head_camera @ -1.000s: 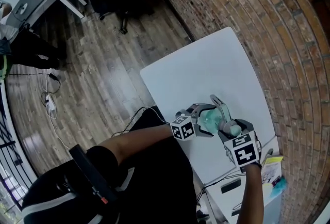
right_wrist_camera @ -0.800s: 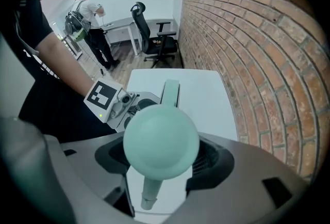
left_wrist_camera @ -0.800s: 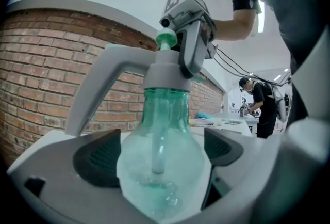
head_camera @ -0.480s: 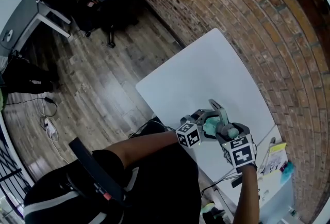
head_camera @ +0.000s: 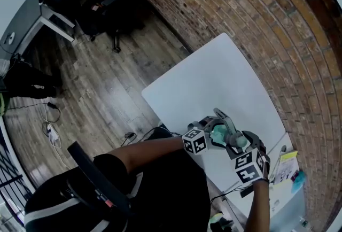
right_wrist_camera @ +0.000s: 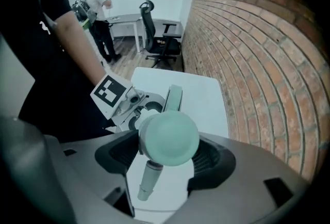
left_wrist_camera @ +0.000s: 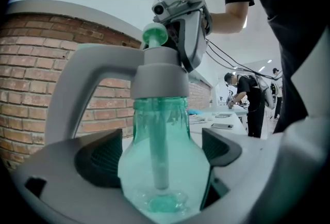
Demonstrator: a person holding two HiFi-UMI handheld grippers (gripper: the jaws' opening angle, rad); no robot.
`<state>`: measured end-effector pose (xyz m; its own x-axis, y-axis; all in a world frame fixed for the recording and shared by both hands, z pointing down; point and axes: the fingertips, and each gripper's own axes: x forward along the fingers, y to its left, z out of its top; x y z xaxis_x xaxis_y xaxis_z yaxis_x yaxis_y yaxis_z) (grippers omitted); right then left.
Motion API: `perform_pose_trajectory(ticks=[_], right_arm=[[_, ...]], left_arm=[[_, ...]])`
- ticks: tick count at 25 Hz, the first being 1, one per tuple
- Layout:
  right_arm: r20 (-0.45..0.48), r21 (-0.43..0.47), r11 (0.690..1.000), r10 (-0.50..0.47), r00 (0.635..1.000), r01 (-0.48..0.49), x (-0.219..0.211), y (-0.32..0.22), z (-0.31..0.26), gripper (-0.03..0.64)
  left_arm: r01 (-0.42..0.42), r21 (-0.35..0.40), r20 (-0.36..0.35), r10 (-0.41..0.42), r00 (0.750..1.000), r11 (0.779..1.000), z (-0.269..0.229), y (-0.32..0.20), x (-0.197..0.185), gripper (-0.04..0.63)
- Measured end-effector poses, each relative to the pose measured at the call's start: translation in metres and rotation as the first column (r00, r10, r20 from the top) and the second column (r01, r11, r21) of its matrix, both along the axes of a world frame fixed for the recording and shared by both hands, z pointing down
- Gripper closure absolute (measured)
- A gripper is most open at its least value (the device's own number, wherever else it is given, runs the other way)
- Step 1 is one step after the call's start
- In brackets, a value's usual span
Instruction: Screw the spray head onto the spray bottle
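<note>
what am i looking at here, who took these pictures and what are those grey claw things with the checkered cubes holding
There is no machine here. A person holds a two-jaw tool in each hand. The head view comes from a camera on their head, looking down at a white table beside a brick wall. The other two views come from cameras riding on the tools, each looking along its own jaws.

The left tool grips a see-through green bottle by its round belly, and its jaws have just been closing on it. The grey spray head already sits on the bottle's neck. The right tool comes from above and clamps the head's round green knob, probably to twist it tight. I can't tell whether the bottle rests on the table.
</note>
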<state>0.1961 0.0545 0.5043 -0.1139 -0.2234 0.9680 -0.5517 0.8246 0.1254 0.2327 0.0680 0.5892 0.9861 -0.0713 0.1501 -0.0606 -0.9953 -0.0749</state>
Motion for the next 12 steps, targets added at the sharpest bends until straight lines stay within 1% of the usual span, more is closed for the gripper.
perform_pose_trajectory(ticks=[2,4,6,8,9,10,12], right_arm=[[-0.014,-0.009,0.997,-0.081,0.997,0.081,-0.0027,0.002,-0.0035,0.322],[-0.028,-0.007,0.987,-0.16,0.987,0.16,-0.004,0.0023,-0.0067,0.322],[-0.049,-0.013,0.966,-0.26,0.964,0.26,-0.0066,0.0041,-0.006,0.324],[-0.083,-0.042,0.935,-0.354,0.932,0.352,-0.0066,0.008,-0.0013,0.327],[-0.093,-0.058,0.928,-0.373,0.923,0.369,-0.0054,0.0086,0.0007,0.332],[-0.091,-0.073,0.929,-0.368,0.925,0.362,-0.0046,0.0082,0.0018,0.333],[-0.062,-0.093,0.946,-0.317,0.946,0.311,-0.0044,0.0068,0.0017,0.334]], left_arm=[[-0.002,0.001,0.002,0.002,1.0,1.0,0.0003,0.0003,-0.0016,0.117],[-0.005,0.0,0.004,0.005,1.0,1.0,0.0002,0.0015,-0.0013,0.117],[-0.011,0.0,0.007,0.011,1.0,1.0,0.0005,0.0019,-0.0017,0.117],[-0.022,-0.002,0.01,0.022,1.0,1.0,0.0008,0.0026,-0.0023,0.117],[-0.026,-0.004,0.01,0.026,1.0,1.0,0.0006,0.0028,-0.0021,0.118],[-0.028,-0.005,0.01,0.028,1.0,1.0,0.0001,0.0027,-0.0018,0.118],[-0.032,-0.006,0.01,0.032,0.999,0.999,-0.0008,0.0032,-0.0017,0.118]])
